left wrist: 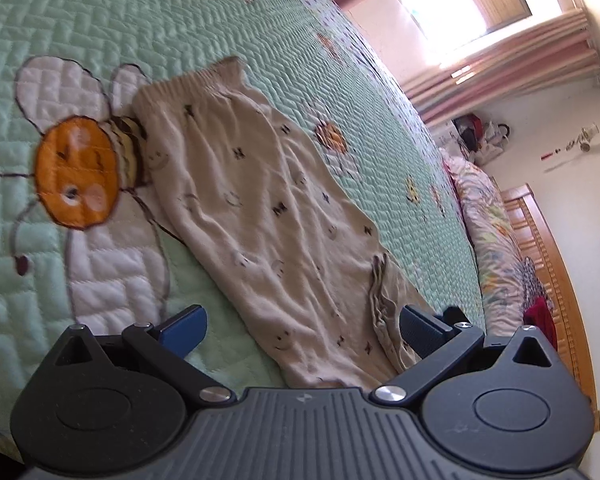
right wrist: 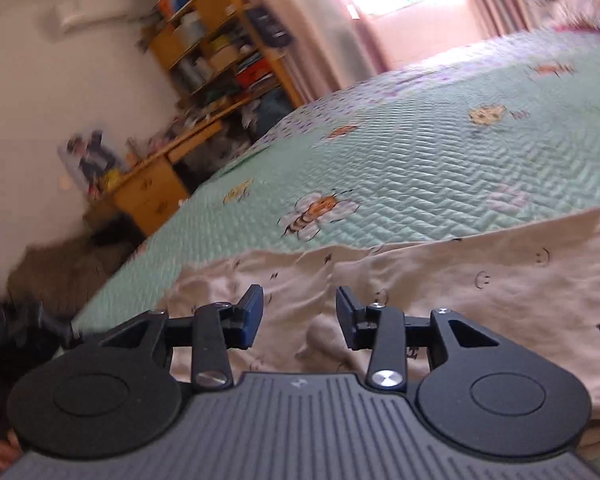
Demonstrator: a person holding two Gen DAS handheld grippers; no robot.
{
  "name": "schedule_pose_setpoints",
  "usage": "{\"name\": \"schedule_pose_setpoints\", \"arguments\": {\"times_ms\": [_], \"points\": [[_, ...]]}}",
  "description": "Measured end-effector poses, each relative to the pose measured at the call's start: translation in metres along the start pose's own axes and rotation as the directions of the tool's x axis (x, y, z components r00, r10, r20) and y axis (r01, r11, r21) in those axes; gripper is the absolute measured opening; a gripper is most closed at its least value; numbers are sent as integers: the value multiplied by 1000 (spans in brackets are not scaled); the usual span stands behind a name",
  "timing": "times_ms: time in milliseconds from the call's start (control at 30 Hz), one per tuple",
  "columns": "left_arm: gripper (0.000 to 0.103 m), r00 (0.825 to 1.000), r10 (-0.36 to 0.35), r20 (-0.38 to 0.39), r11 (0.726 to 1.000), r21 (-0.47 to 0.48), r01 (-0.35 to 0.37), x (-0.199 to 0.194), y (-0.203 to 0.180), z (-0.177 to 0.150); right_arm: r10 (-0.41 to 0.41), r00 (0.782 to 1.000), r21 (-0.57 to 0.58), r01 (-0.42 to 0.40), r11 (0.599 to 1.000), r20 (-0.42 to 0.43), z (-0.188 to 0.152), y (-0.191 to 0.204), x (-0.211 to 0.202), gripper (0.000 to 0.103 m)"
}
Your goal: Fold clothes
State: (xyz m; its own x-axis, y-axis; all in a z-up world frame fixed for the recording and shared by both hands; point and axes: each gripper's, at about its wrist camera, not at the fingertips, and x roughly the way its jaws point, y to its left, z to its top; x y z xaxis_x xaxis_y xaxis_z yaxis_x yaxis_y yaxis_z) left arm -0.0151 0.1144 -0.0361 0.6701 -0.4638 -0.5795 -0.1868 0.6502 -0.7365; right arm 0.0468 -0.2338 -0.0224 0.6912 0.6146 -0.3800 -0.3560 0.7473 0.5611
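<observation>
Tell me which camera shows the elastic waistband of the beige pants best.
The left wrist view. There the whole beige pants lie along the green quilt, with the gathered waistband at the far end. The right wrist view shows only a wrinkled stretch of the fabric near the tool; no waistband can be made out.

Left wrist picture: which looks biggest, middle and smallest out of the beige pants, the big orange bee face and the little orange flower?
1. Beige pants, by far.
2. Big orange bee face.
3. Little orange flower, though it lies farther from the camera.
</observation>
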Motion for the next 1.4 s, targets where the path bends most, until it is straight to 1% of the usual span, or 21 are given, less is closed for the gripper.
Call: {"name": "schedule_pose_setpoints", "arguments": {"times_ms": [67, 133, 167, 233, 300, 333, 367, 400, 467, 533, 600, 667, 700, 767, 900, 967, 1033, 1100, 1167, 1300, 1400], "points": [[102, 1000, -11, -15, 1000, 1, 11, 8, -8, -3, 31, 999, 67, -29, 997, -25, -7, -8, 9, 43], [102, 999, -23, -30, 1000, 2, 23, 16, -16, -7, 80, 988, 122, -64, 991, -133, -20, -19, 29, 42], [102, 999, -29, -37, 1000, 3, 29, 20, -21, -9, 79, 984, 143, -56, 988, -160, -27, -24, 35, 37], [102, 998, -40, -52, 999, 4, 41, 28, -29, -12, 115, 984, 181, -89, 979, -138, -30, -29, 29, 36], [102, 996, -68, -60, 998, -1, 68, 35, -35, -14, 168, 980, 220, -141, 965, -108, -23, -35, 14, 37], [102, 995, -78, -62, 997, 2, 78, 35, -35, -22, 181, 981, 239, -159, 958, -73, -16, -40, 3, 37], [102, 993, -96, -66, 995, 5, 96, 39, -40, -22, 186, 982, 257, -172, 951, -31, -9, -46, -11, 37], [102, 990, -120, -72, 993, 5, 120, 44, -46, -21, 182, 983, 272, -177, 946, 6, -3, -54, -24, 37], [102, 983, -163, -81, 987, -9, 163, 58, -55, -21, 129, 989, 301, -146, 942, 73, 8, -73, -49, 37], [102, 986, -149, -78, 989, -16, 148, 75, -62, -17, 53, 990, 324, -93, 941, 130, 12, -92, -71, 37], [102, 990, -122, -74, 993, -18, 121, 93, -68, -13, -4, 984, 371, -62, 927, 177, 11, -110, -89, 40], [102, 991, -107, -75, 994, -20, 106, 107, -71, -6, -25, 979, 414, -62, 908, 201, 6, -126, -100, 43], [102, 992, -104, -76, 994, -24, 102, 114, -72, -4, -28, 978, 425, -64, 903, 208, 4, -130, -102, 43], [102, 992, -98, -77, 995, -31, 96, 126, -73, -1, -19, 977, 433, -76, 898, 213, 2, -135, -101, 43], [102, 992, -101, -73, 995, 4, 101, 135, -73, 7, 35, 978, 422, -121, 899, 206, -1, -138, -89, 43], [102, 990, -113, -87, 993, 14, 115, 142, -72, 10, 65, 979, 414, -141, 899, 193, -3, -139, -84, 44], [102, 986, -131, -104, 990, 29, 135, 148, -73, 13, 77, 980, 411, -147, 900, 182, -4, -141, -81, 45], [102, 982, -144, -124, 987, 50, 151, 154, -76, 16, 79, 981, 413, -147, 899, 178, -6, -146, -81, 45], [102, 980, -143, -139, 986, 67, 153, 158, -79, 17, 75, 981, 425, -145, 894, 178, -8, -152, -82, 45], [101, 978, -138, -156, 984, 87, 153, 165, -83, 18, 55, 984, 420, -122, 899, 167, -11, -156, -82, 45], [95, 975, -147, -165, 983, 88, 162, 163, -85, 18, 45, 987, 413, -107, 904, 156, -13, -158, -80, 45]]}}
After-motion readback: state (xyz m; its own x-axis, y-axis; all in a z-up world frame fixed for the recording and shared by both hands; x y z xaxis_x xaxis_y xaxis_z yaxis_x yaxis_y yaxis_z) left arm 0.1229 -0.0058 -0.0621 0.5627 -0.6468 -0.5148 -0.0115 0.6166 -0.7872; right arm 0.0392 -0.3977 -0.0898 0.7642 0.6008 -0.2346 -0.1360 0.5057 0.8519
